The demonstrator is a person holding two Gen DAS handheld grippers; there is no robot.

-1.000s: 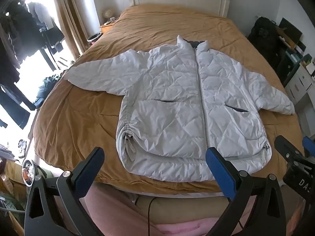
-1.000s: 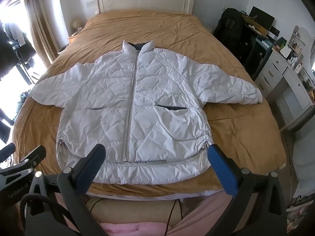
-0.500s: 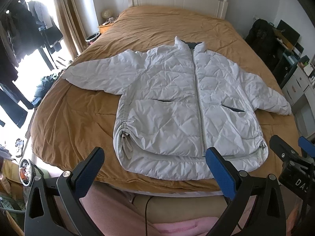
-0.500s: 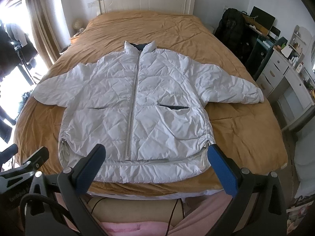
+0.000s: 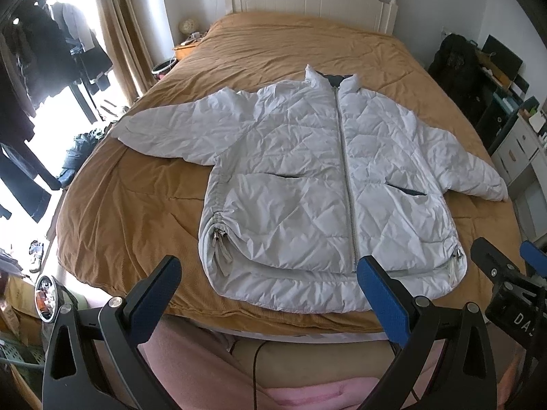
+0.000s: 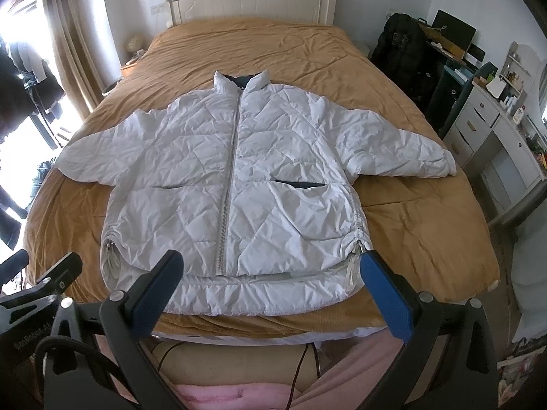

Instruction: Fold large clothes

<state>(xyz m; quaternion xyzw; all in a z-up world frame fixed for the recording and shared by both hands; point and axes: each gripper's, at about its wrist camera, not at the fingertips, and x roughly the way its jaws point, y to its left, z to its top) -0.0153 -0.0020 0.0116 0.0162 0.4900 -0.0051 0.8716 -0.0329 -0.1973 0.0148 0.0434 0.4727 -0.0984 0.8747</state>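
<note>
White quilted puffer jacket (image 5: 318,177) flat, zipped, face-up on brown bedspread (image 5: 136,212), sleeves out. My left gripper (image 5: 270,290) and right gripper (image 6: 270,280) both spread, empty, short of hem. Looks light, puffy, slippery; I'd pinch cuffs first.

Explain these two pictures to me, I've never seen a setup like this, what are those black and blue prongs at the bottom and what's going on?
The prongs are hand-held grippers, one in each of a person's hands, each carrying a wide-angle camera that looks forward along its two fingers. One picture comes from the left gripper, the other from the right gripper. Both stand open and hold nothing. Ahead is a bed with a tan cover, and on it a white quilted jacket lies flat, zipped up, sleeves spread out to both sides. The job is to fold it; no fold shows yet.
</note>
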